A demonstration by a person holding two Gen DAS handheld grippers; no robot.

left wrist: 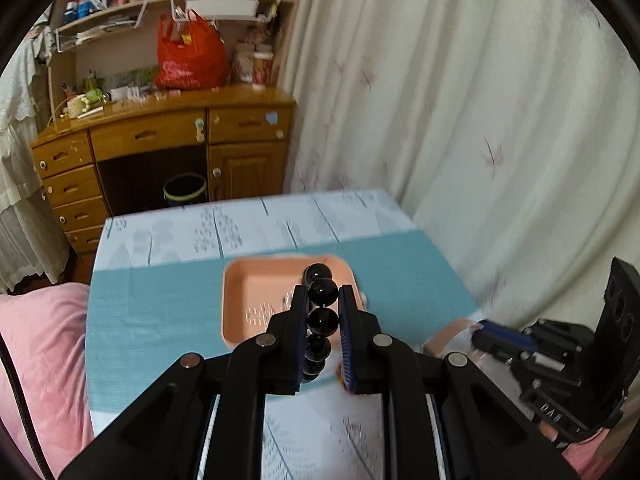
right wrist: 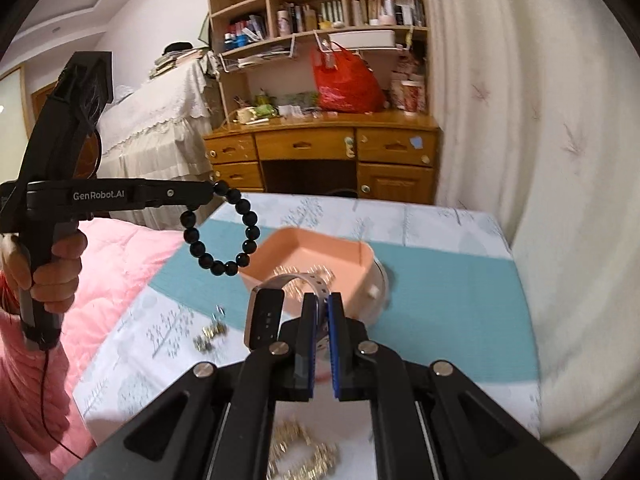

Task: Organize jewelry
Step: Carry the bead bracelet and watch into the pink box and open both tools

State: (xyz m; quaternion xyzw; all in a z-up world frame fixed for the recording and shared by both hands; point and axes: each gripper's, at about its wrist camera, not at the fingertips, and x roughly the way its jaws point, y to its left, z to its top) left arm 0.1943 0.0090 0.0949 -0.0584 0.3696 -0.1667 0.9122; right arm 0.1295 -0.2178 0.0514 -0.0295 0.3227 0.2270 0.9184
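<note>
My left gripper is shut on a black bead bracelet, held above the table near a pink tray. In the right wrist view the left gripper holds the bracelet hanging in a loop, left of the tray. My right gripper is shut on the strap of a band watch, just in front of the tray. Gold-coloured jewelry lies in the tray.
Loose gold pieces lie on the tablecloth and under my right gripper. A pink quilt lies left of the table. A cream curtain hangs on the right. A wooden desk stands behind.
</note>
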